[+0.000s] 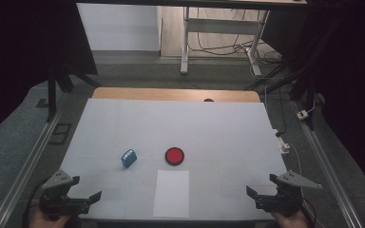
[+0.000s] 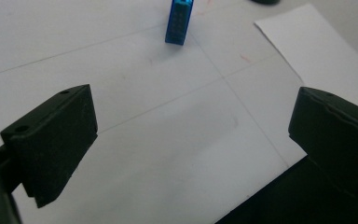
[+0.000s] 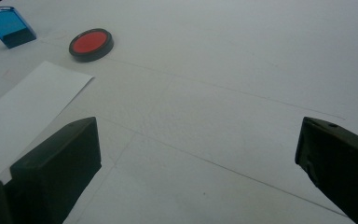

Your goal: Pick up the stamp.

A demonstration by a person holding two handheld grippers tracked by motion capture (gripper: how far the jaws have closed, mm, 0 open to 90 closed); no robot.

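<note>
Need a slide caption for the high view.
Both open tools flank white paper sheet; small blue block, round red-topped disc beyond.

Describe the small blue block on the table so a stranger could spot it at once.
Start at the white table top and find the white paper sheet at its near edge, between the two grippers. Just beyond the sheet lie two small things side by side: a round black disc with a red centre and, left of it, the small blue translucent block. It is the only blue, box-shaped thing there.
</note>
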